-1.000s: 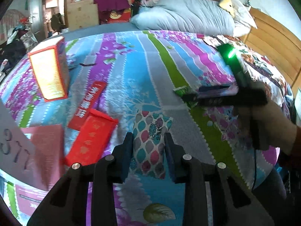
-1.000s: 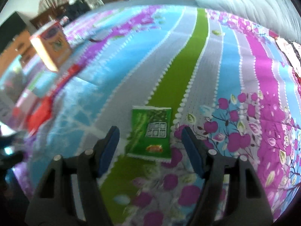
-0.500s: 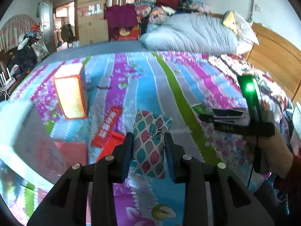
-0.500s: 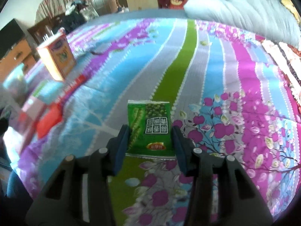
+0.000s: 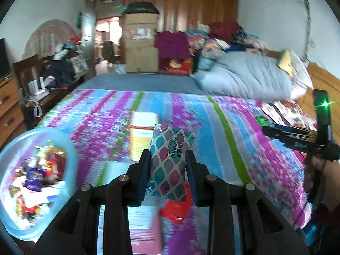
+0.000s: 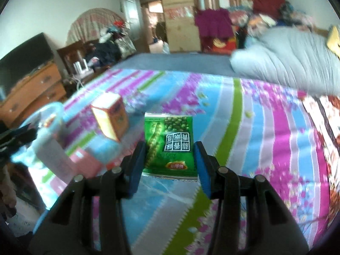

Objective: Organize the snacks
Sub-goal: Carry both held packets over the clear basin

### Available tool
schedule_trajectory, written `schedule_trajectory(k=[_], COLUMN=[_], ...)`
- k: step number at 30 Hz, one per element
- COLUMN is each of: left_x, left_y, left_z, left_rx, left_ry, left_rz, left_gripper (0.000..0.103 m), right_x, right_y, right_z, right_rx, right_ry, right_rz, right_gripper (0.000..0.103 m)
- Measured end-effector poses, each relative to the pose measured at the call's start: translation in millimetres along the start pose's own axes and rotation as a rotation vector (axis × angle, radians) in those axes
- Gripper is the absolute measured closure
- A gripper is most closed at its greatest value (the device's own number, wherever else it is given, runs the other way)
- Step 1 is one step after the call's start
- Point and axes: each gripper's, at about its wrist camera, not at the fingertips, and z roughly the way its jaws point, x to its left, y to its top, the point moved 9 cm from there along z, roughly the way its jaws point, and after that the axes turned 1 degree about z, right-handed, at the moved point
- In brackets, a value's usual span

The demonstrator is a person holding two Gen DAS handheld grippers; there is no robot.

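My left gripper (image 5: 167,159) is shut on a snack packet with a teal, maroon and grey drop pattern (image 5: 170,161) and holds it up above the bed. My right gripper (image 6: 170,150) is shut on a green pea snack packet (image 6: 169,144), also lifted off the bedspread. The right gripper with its green packet shows at the right of the left wrist view (image 5: 297,133). A light blue round tub (image 5: 36,170) filled with several snacks sits at the left; it also shows in the right wrist view (image 6: 48,116).
An orange and yellow box (image 5: 142,136) (image 6: 111,116) stands on the striped floral bedspread (image 5: 212,127). A red packet (image 5: 176,208) and pink packets (image 6: 87,161) lie near the bed's front edge. A grey duvet (image 5: 250,78) lies at the far right.
Both grippers have lifted their packets off the bed and tilted up. The right gripper closed on the green packet a second ago. The blue tub has come into view at the left.
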Motion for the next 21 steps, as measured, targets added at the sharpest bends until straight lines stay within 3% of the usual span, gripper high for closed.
schedule_trajectory(k=[11, 21], left_x=[129, 263], left_y=[31, 28], left_z=[-50, -82], left_rx=[-0.091, -0.079], left_ry=[0.185, 0.341], left_rz=[-0.096, -0.239], left_gripper=[0.07, 0.07], right_x=[134, 277], right_y=[75, 97], right_z=[-3, 25], right_rx=[-0.066, -0.002], right_ry=[0.192, 0.383], right_rz=[-0.127, -0.239], right_gripper=[0.056, 0.056])
